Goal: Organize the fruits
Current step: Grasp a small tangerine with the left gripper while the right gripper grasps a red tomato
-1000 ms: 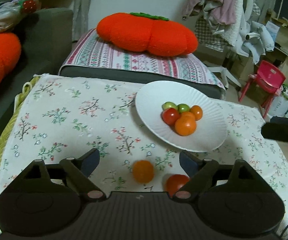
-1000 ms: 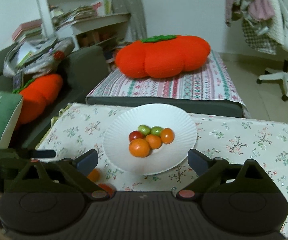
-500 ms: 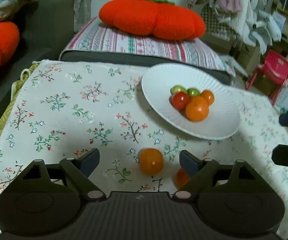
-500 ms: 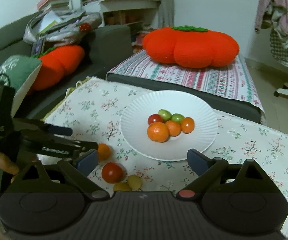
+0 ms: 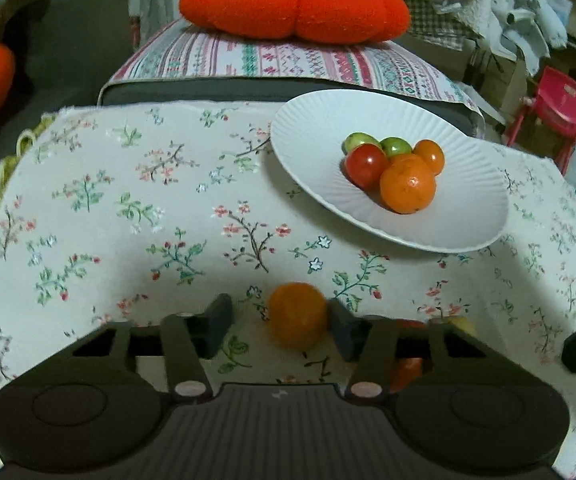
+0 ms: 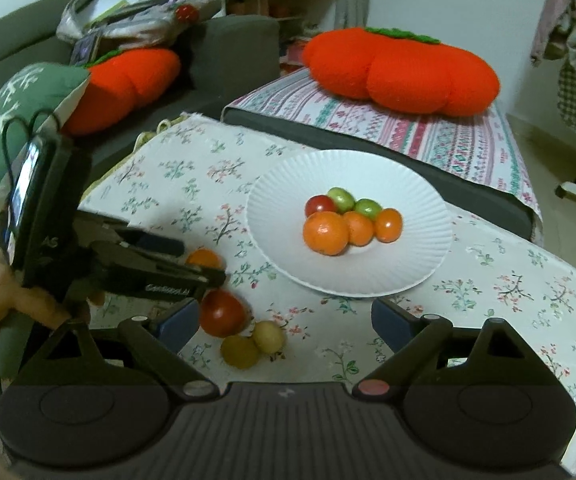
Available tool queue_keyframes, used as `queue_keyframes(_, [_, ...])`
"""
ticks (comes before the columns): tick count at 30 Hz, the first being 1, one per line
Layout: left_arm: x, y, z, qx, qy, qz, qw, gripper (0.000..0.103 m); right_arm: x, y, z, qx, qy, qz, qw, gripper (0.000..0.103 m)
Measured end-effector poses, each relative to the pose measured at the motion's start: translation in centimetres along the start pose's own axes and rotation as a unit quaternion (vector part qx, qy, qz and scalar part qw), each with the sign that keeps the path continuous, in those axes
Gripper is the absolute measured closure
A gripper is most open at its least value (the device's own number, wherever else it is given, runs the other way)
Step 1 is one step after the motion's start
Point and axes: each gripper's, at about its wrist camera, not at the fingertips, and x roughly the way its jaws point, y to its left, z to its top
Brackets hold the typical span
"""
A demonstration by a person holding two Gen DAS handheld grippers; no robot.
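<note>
Lettering is showing on the side of the left gripper (image 6: 204,266) in the right wrist view, pale print starting with something like "Gen", but it's too smeared for me to read properly, and there's an "AS" scrawled on the body below the little screen. That gripper is sitting low over the floral tablecloth (image 5: 136,208) with a loose small orange (image 5: 297,316) between its fingers; the right pad is touching or nearly touching it, the left pad is standing clear, so the tongs are narrowed but not clamped. A red tomato (image 6: 222,313) is lying just beside it on the right, and two yellowish-green fruits (image 6: 252,343) are touching each other just past that. The right gripper (image 6: 286,322) is hanging above the cloth with its tongs spread wide and nothing in them. The white fluted plate (image 6: 415,200) is sitting toward the far edge of the table, holding a big orange (image 6: 325,233), two smaller orange fruits, a red tomato and two green ones all bunched together. Plenty of bare cloth is lying between the loose fruit and the plate rim, and more on the left side. A pumpkin-shaped cushion (image 6: 401,70) is resting on the striped bench behind the table.
</note>
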Motion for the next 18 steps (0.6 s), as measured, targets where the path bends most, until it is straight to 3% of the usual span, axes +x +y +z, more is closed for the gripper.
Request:
queue_keyframes(1, [-0.1,-0.1,0.0,0.003,-0.001,0.0,1.0,0.089,0.1,0.2,-0.1,-0.005,0.002,0.003,1.0,0.013])
queue_keyframes(8, [-0.9,0.1,0.3,-0.01,0.001,-0.006,0.9999,0.089,1.6,0.9,-0.7,-0.027,0.026,0.017,0.999,0.022])
queue_keyframes(18, [-5.1,2.0,1.1,-0.036,-0.047,0.008,0.9982,0.089,4.1,3.6,-0.6,-0.067,0.02,0.05,0.996,0.034])
